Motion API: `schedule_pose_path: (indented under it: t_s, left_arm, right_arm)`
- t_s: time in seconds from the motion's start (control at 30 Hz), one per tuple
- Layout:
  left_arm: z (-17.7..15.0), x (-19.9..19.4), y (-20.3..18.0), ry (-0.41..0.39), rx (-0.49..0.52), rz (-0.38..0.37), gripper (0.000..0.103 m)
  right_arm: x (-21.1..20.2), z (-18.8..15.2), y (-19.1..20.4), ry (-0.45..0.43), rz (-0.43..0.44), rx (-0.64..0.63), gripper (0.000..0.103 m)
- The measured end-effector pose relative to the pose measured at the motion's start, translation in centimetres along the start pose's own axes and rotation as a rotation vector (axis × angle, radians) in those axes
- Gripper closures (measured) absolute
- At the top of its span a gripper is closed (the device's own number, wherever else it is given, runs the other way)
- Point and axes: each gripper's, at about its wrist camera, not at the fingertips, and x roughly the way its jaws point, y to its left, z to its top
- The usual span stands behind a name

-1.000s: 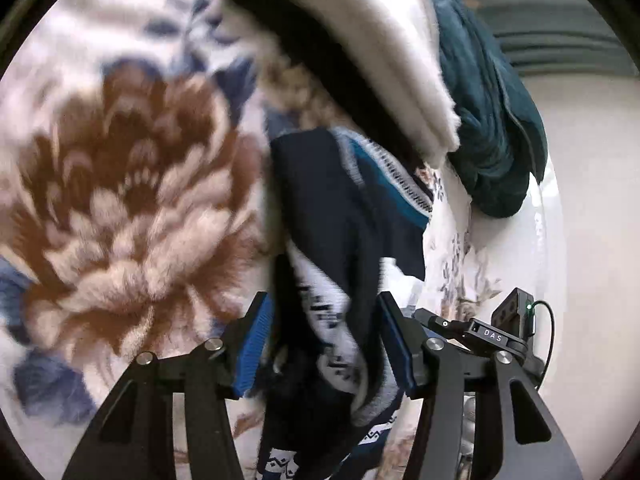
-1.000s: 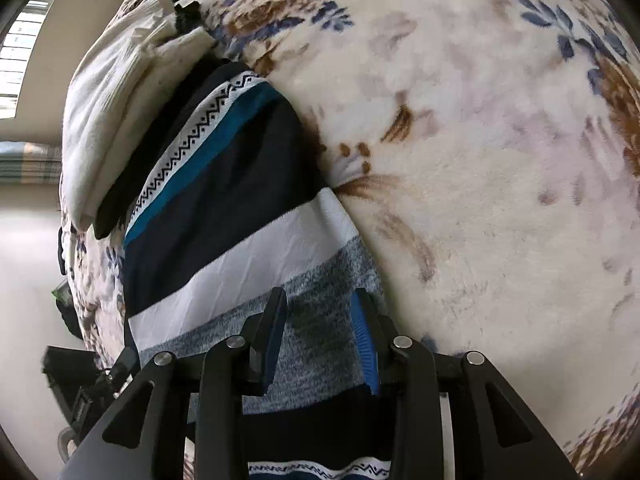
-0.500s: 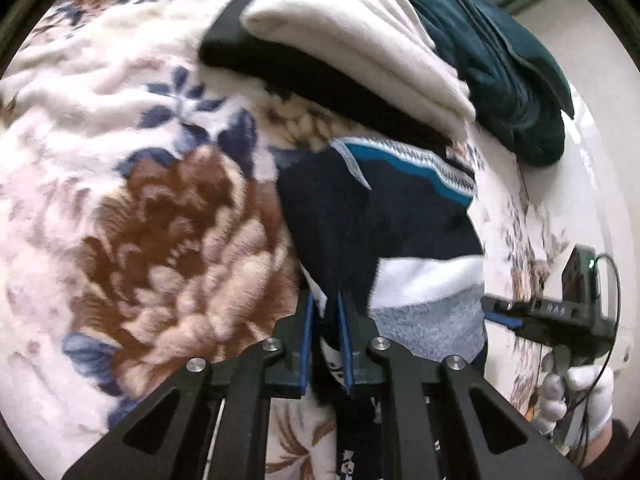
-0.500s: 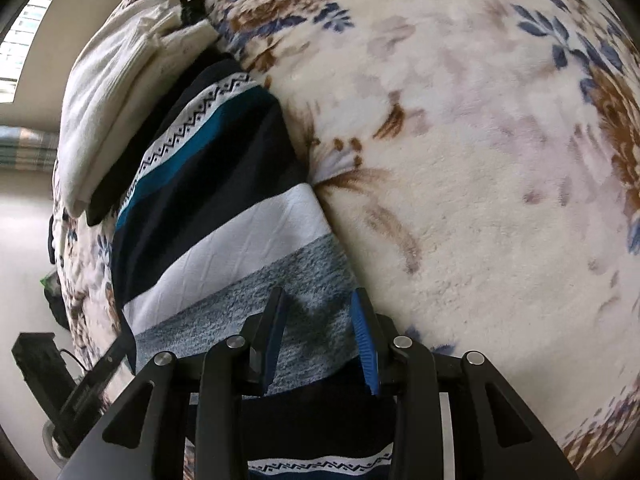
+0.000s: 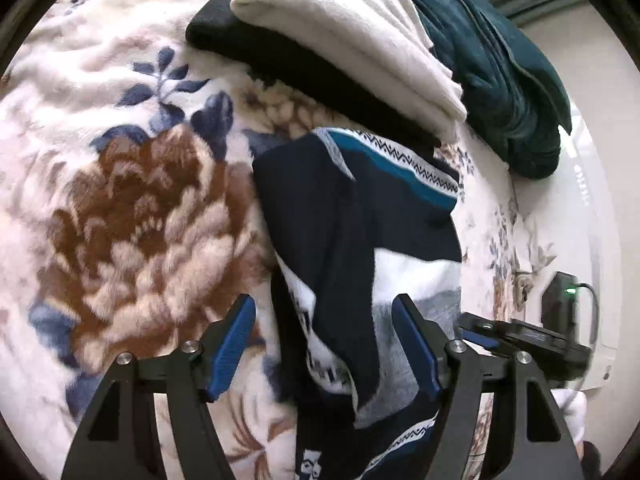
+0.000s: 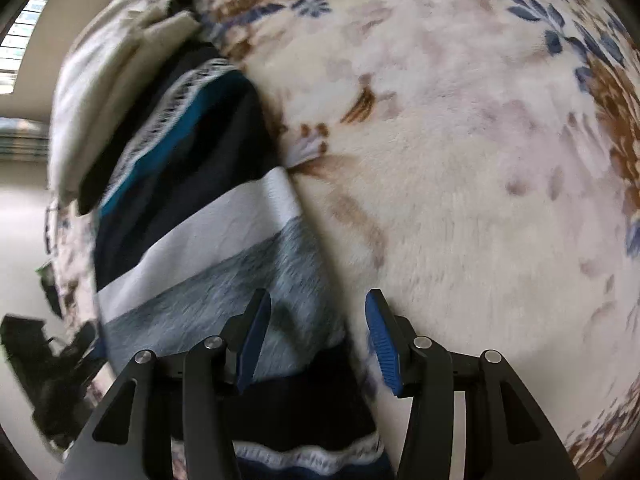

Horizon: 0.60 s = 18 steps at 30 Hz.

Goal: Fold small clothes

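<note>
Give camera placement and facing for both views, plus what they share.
Left wrist: on the left tool, angled down at the striped garment on the floral blanket; its jaws are opening, with cloth between them. The right tool and a white-gloved hand show at the right.
Right wrist: on the right tool, steeply down at the garment's grey band; its jaws are opening over the cloth's edge.
Shared: garment, blanket, cream folded stack.

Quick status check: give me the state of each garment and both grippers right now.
Striped garment: partly folded, rumpled, lying on the floral blanket.
Cream garment: folded, on top of a black one.
Teal garment: bunched behind the stack.
Left gripper: opening, garment between unpressed.
Right gripper: opening, over the garment's edge.
</note>
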Motion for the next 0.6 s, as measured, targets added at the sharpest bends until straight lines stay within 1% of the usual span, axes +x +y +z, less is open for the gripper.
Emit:
schedule_pose_path:
  t_s: [0.07,0.13,0.2,0.27,0.33,0.37,0.4,0.43,0.47,0.5,0.53,0.6]
  left_arm:
    - [-1.4,-1.7,-0.8,-0.035,0.003,0.005,0.034]
    - [-3.2,-3.2,-1.5,-0.037,0.008,0.019,0.034]
    - [-5.3,-4.2,-2.1,-0.016,0.004,0.05,0.034]
    - [-8.2,-4.9,-2.5,0.012,-0.004,0.09,0.03]
    - [-11.9,-5.3,-2.7,0.045,-0.019,0.098,0.029]
    - [-13.5,-4.9,-2.9,0.069,-0.03,0.104,0.029]
    - [-16.0,-4.8,-2.7,0.098,-0.044,0.117,0.029]
    - [-17.5,-4.7,-2.7,0.114,-0.052,0.125,0.029]
    - [-19.5,-4.5,-2.6,0.137,-0.062,0.132,0.029]
    - [-22.3,-4.2,-2.3,0.167,-0.071,0.152,0.029]
    - [-24.2,-3.9,-2.2,0.189,-0.076,0.163,0.029]
    - [-28.1,-3.1,-1.7,0.235,-0.077,0.184,0.029]
  right_arm:
    - [-1.3,-1.5,-0.4,0.003,0.017,-0.022,0.046]
    - [-2.5,-3.6,-1.2,0.015,0.023,-0.044,0.034]
    - [-3.4,-6.5,-2.3,0.048,0.032,-0.054,0.034]
    - [-4.0,-9.2,-3.6,0.082,0.036,-0.058,0.034]
    - [-4.5,-13.2,-5.4,0.132,0.023,-0.064,0.034]
    - [-4.5,-14.6,-6.2,0.15,0.022,-0.063,0.034]
    - [-4.4,-16.6,-7.3,0.18,0.022,-0.06,0.034]
    - [-4.0,-18.7,-8.5,0.214,0.02,-0.053,0.034]
    - [-3.6,-20.1,-9.5,0.235,0.018,-0.048,0.034]
    - [-3.0,-22.3,-10.8,0.268,0.015,-0.042,0.034]
    - [-2.4,-24.4,-12.0,0.299,0.013,-0.034,0.034]
    - [-1.5,-27.5,-13.8,0.341,0.019,-0.038,0.034]
